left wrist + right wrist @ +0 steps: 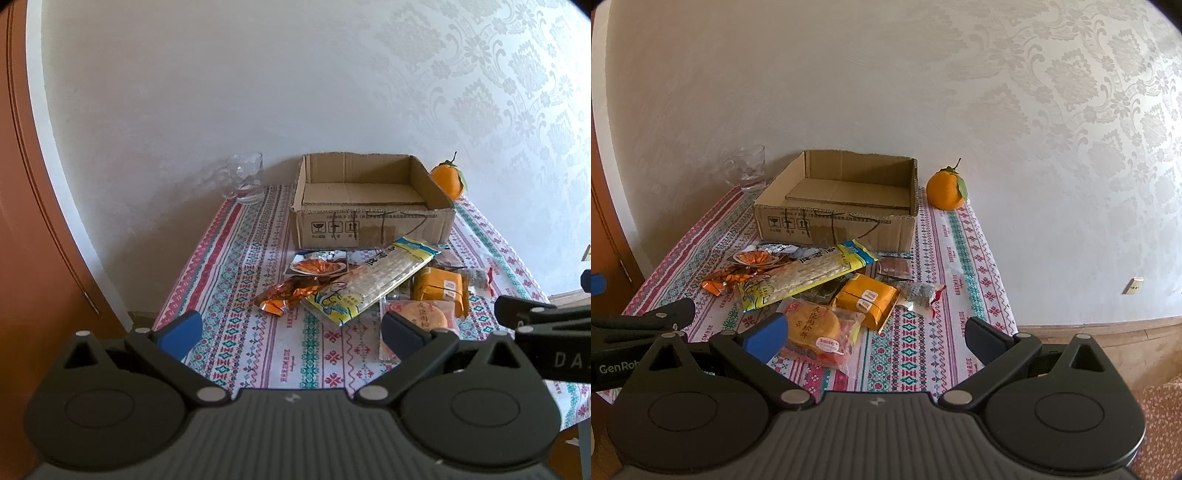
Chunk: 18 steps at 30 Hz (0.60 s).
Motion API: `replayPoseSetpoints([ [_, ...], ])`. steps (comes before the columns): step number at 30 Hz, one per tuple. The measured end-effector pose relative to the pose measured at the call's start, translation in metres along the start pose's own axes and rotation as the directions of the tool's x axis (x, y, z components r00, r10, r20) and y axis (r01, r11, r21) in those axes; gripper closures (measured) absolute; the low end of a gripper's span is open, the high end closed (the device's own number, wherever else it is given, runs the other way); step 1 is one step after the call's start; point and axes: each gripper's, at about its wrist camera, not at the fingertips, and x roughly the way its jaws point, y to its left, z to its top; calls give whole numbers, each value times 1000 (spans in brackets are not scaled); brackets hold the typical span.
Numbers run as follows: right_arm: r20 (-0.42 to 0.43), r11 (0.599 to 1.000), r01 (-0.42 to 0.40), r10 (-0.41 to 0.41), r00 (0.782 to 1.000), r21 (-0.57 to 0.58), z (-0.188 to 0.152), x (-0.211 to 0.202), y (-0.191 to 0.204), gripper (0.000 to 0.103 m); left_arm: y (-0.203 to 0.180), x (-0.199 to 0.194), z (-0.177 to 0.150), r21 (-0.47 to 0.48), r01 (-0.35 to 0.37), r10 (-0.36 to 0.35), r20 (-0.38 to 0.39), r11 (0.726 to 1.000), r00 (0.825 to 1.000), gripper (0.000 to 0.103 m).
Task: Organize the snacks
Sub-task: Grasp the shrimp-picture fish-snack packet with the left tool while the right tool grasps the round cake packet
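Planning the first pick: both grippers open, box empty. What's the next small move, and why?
Probably lower the right gripper onto the round cake packet. It lies nearest, just ahead of the open fingers, on top of the pile with nothing over it. The cardboard box behind the pile is empty, so any snack can go in first.

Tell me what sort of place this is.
Probably a room in a home: a small table with a patterned tablecloth against damask wallpaper, with a glass mug, an orange and an open cardboard box.
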Motion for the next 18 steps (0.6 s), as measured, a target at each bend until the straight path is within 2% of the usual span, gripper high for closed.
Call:
replayPoseSetpoints([
  [5, 11, 999, -36, 37, 999, -30, 2, 7, -1, 0, 1, 8, 0, 7, 25, -25, 3, 1000, 1000, 1],
  [11, 43, 987, -99, 104, 994, -123, 2, 18, -5, 0, 2, 26, -3, 56, 60, -59, -11, 997, 998, 1],
  [18, -17, 945, -175, 177, 984, -277, -6, 50, -9, 0, 21, 55, -10, 15, 118, -116, -82, 993, 990, 1],
])
